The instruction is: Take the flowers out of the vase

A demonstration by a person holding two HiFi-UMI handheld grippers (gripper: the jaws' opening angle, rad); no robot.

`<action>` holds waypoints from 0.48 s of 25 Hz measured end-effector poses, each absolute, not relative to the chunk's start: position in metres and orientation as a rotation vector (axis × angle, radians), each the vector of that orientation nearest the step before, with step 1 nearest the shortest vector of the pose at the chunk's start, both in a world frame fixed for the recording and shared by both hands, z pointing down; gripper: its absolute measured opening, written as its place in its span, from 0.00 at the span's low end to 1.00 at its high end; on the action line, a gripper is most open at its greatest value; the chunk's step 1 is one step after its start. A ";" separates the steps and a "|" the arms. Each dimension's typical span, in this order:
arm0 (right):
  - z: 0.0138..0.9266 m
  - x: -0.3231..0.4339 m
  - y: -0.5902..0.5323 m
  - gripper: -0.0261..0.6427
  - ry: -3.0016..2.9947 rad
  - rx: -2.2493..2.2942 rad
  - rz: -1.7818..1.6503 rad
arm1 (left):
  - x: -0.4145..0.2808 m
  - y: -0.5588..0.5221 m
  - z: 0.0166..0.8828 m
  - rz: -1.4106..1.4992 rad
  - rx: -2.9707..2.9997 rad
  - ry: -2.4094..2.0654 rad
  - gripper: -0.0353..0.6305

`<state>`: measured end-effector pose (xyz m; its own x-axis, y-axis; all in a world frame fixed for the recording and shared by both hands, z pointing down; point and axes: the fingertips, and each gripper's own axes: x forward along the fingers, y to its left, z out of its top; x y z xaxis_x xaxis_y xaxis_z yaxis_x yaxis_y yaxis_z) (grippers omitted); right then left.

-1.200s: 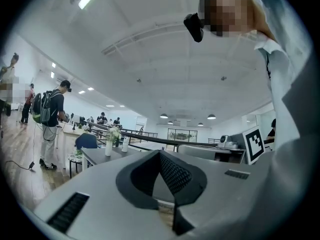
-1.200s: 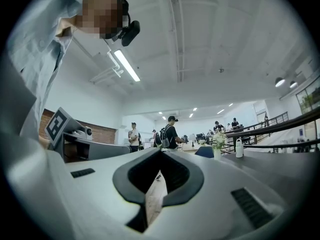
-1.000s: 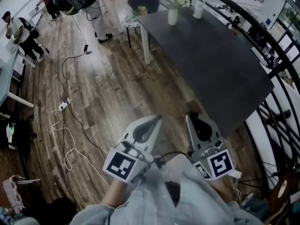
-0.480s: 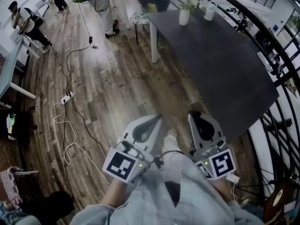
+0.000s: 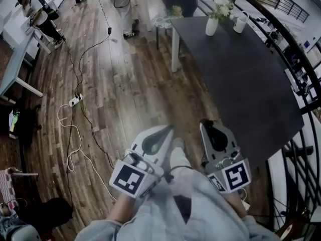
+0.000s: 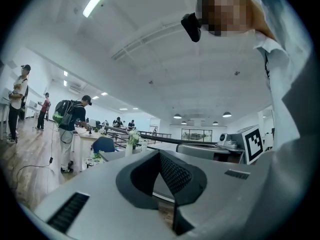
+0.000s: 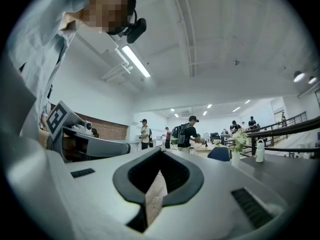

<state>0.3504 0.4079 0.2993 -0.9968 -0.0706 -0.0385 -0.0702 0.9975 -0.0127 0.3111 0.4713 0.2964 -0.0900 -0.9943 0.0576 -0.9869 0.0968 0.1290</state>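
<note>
Both tongs are shut with nothing between their jaws. The left tongs (image 5: pixel 168 130) and the right tongs (image 5: pixel 207 125) point level, side by side, low in front of the person. The left pair is over the wooden floor (image 5: pixel 125 94), and the right pair is by the near end of the dark tabletop (image 5: pixel 241 79).

The vase (image 5: pixel 211 26) stands well apart from both, at the far end of that tabletop near its far left corner. From the tongs it lies ahead and a little to the right. In the right gripper view it sits right of centre, and in the left gripper view left of centre, so it is roughly on the line between the 2 pairs. The right tongs look slightly the nearer, since they are already on the tabletop's side.

The vase is small, white, narrow and upright. The flowers (image 5: pixel 222 7) are a loose bunch of pale blooms with green leaves, and they rise straight out of its mouth, so their long axis is vertical. A white bottle (image 5: pixel 241 22) stands just beside the vase on the right.

My reading is that the approach is not yet finished. Lifting the stems would probably need 1 pair to steady the light vase.
</note>
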 end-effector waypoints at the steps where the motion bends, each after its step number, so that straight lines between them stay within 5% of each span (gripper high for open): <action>1: 0.298 0.344 0.403 0.04 3.099 -0.093 -0.016 | 0.306 0.466 0.295 -0.088 2.018 -2.238 0.07; 12: 0.283 0.268 0.320 0.04 3.081 0.031 0.005 | 0.235 0.385 0.281 -0.101 1.957 -2.338 0.07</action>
